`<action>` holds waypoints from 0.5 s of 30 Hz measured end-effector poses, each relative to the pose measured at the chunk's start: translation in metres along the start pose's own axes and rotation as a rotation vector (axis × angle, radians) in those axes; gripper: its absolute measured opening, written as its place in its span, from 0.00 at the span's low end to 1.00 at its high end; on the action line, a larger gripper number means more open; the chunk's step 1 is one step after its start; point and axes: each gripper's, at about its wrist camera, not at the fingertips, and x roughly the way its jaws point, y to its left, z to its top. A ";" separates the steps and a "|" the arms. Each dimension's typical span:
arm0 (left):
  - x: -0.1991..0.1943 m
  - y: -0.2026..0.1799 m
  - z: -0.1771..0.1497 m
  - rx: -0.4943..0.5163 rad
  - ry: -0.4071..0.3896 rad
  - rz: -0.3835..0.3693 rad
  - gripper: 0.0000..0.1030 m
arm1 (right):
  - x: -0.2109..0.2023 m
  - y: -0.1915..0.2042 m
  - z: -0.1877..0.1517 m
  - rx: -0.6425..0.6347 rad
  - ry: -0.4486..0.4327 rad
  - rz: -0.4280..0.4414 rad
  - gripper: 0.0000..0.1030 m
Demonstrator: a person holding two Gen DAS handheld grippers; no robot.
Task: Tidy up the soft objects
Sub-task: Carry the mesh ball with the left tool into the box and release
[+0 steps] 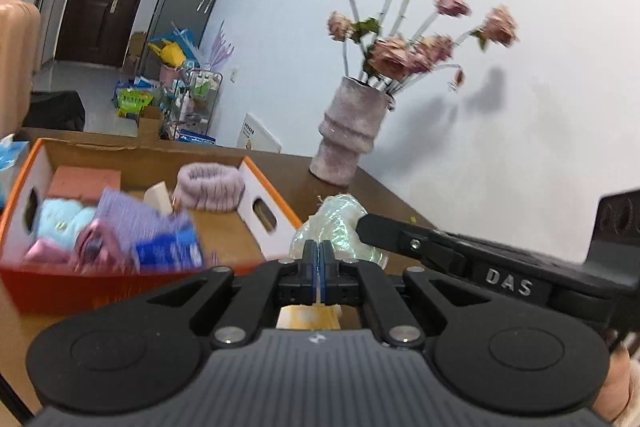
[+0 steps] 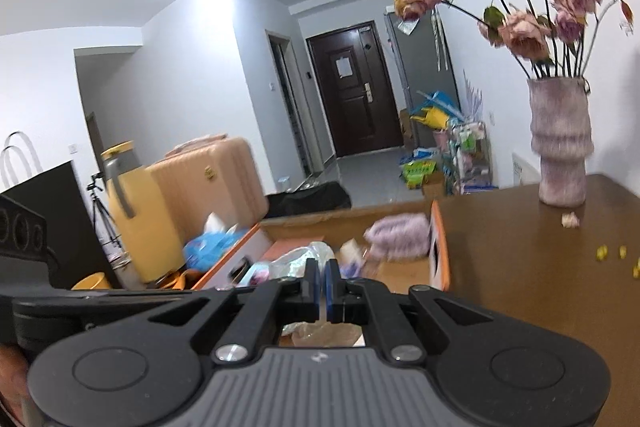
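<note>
A crinkled clear plastic bag [image 1: 340,223] hangs above the brown table just right of the orange cardboard box [image 1: 276,195]. My left gripper [image 1: 319,259] is shut, with a thin edge of the bag's film pinched between its blue pads. My right gripper [image 1: 366,225] reaches in from the right and meets the same bag. In the right wrist view that gripper [image 2: 322,283] is shut too, with the bag [image 2: 298,261] bunched in front of and under its fingers. The box holds a pink knit headband [image 1: 210,185], a light blue plush [image 1: 60,219], a purple cloth [image 1: 128,215] and a blue packet [image 1: 170,251].
A pink ribbed vase [image 1: 348,135] of dried roses stands on the table [image 2: 520,267] near the wall, right of the box. Small yellow bits [image 2: 604,253] lie on the table. Beyond the table are a peach suitcase [image 2: 216,179], a yellow jug [image 2: 124,203] and floor clutter by a dark door.
</note>
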 end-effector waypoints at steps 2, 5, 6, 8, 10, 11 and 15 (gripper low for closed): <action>0.024 0.014 0.015 -0.013 0.002 -0.001 0.02 | 0.023 -0.010 0.013 0.010 0.005 -0.010 0.03; 0.062 0.040 0.034 -0.041 0.031 0.017 0.02 | 0.069 -0.027 0.028 0.033 0.042 -0.026 0.03; 0.073 0.049 0.039 -0.052 0.041 0.025 0.02 | 0.086 -0.030 0.031 0.030 0.057 -0.035 0.03; 0.096 0.069 0.050 -0.068 0.061 0.045 0.02 | 0.120 -0.035 0.036 0.018 0.089 -0.060 0.03; 0.117 0.087 0.057 -0.087 0.093 0.063 0.02 | 0.154 -0.041 0.038 0.006 0.127 -0.088 0.03; 0.129 0.097 0.058 -0.105 0.112 0.077 0.02 | 0.167 -0.042 0.037 -0.001 0.148 -0.098 0.03; 0.161 0.120 0.055 -0.121 0.177 0.136 0.03 | 0.214 -0.049 0.029 -0.005 0.242 -0.134 0.04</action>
